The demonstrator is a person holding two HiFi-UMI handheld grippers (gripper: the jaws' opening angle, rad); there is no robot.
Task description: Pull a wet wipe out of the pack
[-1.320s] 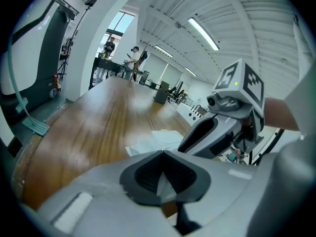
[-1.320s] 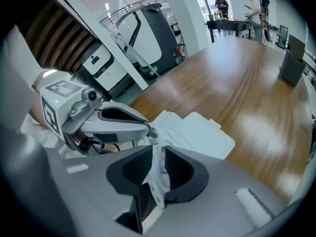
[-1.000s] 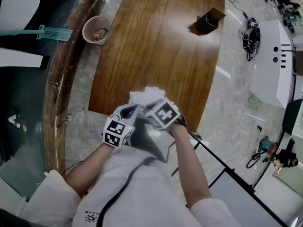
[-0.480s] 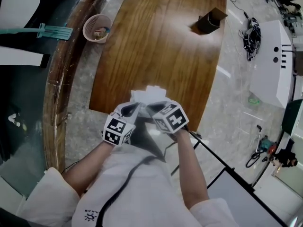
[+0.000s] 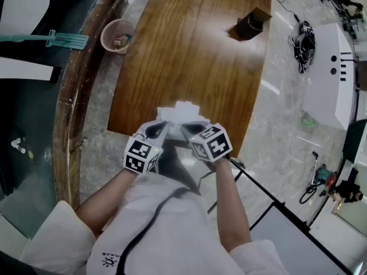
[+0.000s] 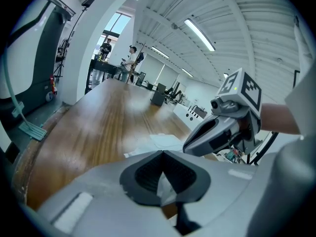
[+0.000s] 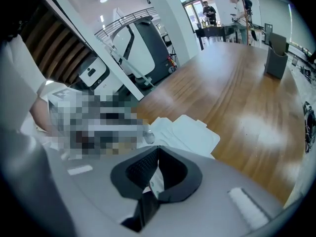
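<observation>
The white wipe pack (image 5: 179, 112) lies at the near edge of the wooden table (image 5: 195, 50), its flat lid flap showing in the right gripper view (image 7: 190, 132). My left gripper (image 5: 161, 127) comes at it from the left and is shut, with a thin white piece of the pack's near end pinched between its pads (image 6: 165, 186). My right gripper (image 5: 188, 129) sits close beside it on the right, also shut, and a white strip with green print shows between its pads (image 7: 155, 180). The two sets of tips almost touch. In the left gripper view the right gripper (image 6: 217, 132) hangs over the pack (image 6: 163, 141).
A pink basket (image 5: 116, 35) stands left of the table's far part and a dark box (image 5: 252, 24) at its far right corner. A curved wooden rail (image 5: 66, 119) runs along the left. Cables (image 5: 304, 42) and a white unit (image 5: 332, 73) lie on the floor at right.
The right gripper has rolled and its marker cube has shifted slightly right and toward me. The left gripper and the pack have stayed put.
</observation>
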